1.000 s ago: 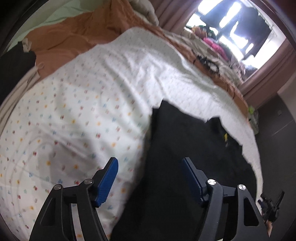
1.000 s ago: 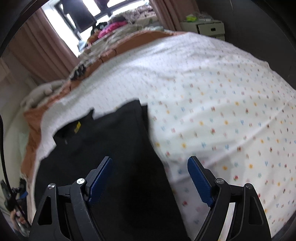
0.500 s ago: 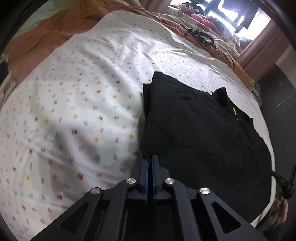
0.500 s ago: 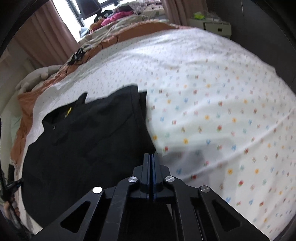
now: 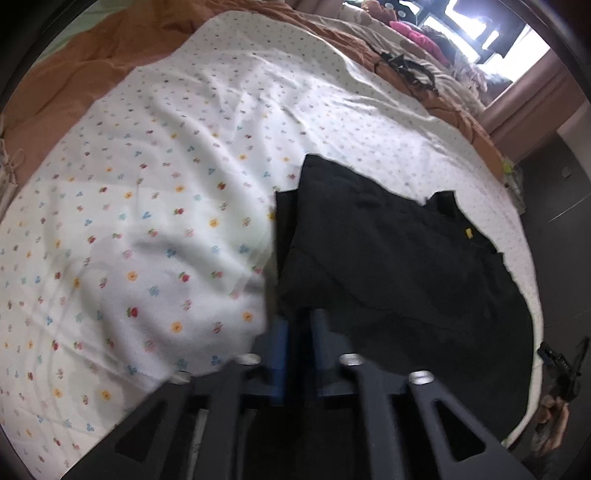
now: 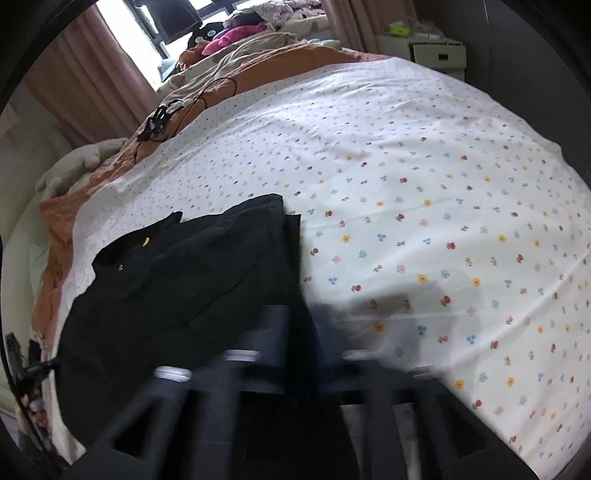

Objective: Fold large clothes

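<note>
Left claw view alone shows black garment's far hem.

Both cameras ride just behind their fingers and tilt steeply down, close over the bed. The left wrist view faces the flowered sheet at its left, with the black garment at its right. The right wrist view mirrors this: the garment left, the sheet right. The 2 views share garment, sheet and the far window.
</note>
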`<state>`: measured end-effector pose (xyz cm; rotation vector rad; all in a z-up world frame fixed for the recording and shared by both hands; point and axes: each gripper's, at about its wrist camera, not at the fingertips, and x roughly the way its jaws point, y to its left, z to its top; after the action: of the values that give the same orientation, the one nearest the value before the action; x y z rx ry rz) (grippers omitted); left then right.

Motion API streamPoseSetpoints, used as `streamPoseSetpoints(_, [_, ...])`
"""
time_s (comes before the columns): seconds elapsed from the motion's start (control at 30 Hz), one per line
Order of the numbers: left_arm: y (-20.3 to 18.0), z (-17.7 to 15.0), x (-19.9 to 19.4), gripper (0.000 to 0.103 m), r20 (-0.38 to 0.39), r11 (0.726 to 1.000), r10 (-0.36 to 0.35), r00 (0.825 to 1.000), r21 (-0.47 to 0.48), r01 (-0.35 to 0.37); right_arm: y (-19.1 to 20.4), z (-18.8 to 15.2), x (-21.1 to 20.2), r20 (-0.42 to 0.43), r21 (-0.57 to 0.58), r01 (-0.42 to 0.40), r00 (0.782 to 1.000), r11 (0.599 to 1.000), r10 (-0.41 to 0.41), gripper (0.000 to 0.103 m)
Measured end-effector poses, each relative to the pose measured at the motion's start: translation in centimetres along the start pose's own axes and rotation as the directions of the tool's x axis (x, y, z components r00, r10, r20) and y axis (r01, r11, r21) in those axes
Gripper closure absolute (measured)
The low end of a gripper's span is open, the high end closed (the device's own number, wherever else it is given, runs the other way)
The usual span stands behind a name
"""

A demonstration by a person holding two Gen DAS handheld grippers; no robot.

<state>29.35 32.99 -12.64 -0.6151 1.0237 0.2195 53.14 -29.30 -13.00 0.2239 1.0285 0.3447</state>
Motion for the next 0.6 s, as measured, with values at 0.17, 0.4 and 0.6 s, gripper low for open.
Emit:
streamPoseSetpoints(0.17, [-0.8,1.5,0.3,0.04,0.051,1.0,-0.004,0.999,0.013,0.004,1.0,1.5,0.7,0.024,-0.024,-0.012,1.0,1.0,0.012,0.022])
streamPoseSetpoints(0.4, [-1.4,3.7,3.3,0.063,0.019,0.999,0.033,0.999,0.026,-0.033,3.0,3.8,5.0,-0.054,-0.105,0.027,0.998,0.994,-0.033,0.05])
streamPoseSetpoints(0.6, [-2.6,4.2,3.0,0.099,0.058,0.991,0.108,0.992,0.072,-0.112,3.5,4.5,5.6,-0.038,-0.126,0.071,0.996,0.99,-0.076,0.097])
